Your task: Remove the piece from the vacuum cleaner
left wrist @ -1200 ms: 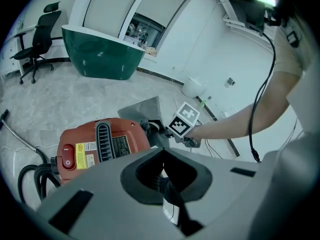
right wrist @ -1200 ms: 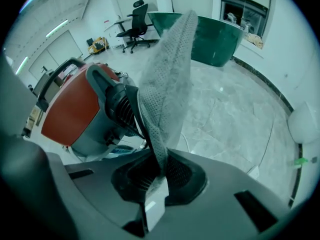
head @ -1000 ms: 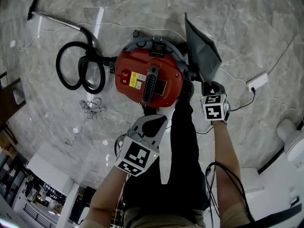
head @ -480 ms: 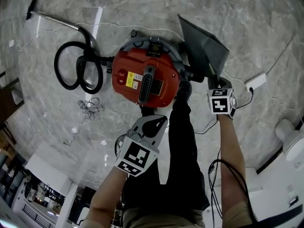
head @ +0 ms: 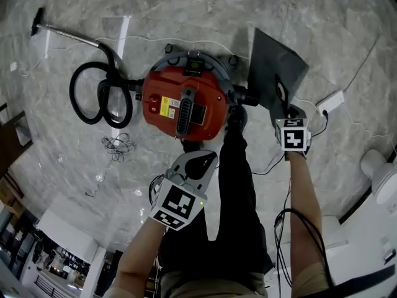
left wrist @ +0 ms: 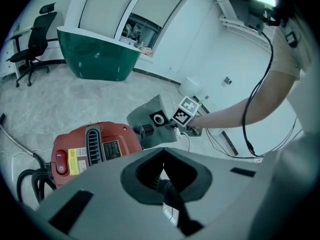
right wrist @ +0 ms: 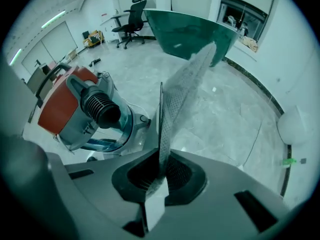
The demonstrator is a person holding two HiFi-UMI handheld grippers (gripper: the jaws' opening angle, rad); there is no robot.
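The red vacuum cleaner (head: 183,104) (left wrist: 95,146) (right wrist: 65,104) stands on the marble floor. My right gripper (head: 285,112) (left wrist: 173,125) (right wrist: 161,169) is shut on the edge of the grey dust bag (head: 273,73) (left wrist: 152,116) (right wrist: 185,84), which hangs free of the machine, to the right of its ribbed black inlet (head: 245,96) (right wrist: 102,109). The bag's collar hole faces the left gripper view. My left gripper (head: 192,154) (left wrist: 162,169) hovers at the cleaner's near edge, beside the person's black trouser leg; something dark lies in its jaw cavity and the gap cannot be read.
A black hose (head: 99,92) coils left of the cleaner, with its metal wand (head: 68,35) stretching to the far left. A loose cord (head: 118,144) lies on the floor, and a white power strip (head: 332,102) at the right. A green counter (left wrist: 97,54) and office chair (left wrist: 32,44) stand beyond.
My right gripper has carried the dust bag to the right, away from the cleaner's inlet, and the bag has turned to show its flat face. The left gripper has stayed put.
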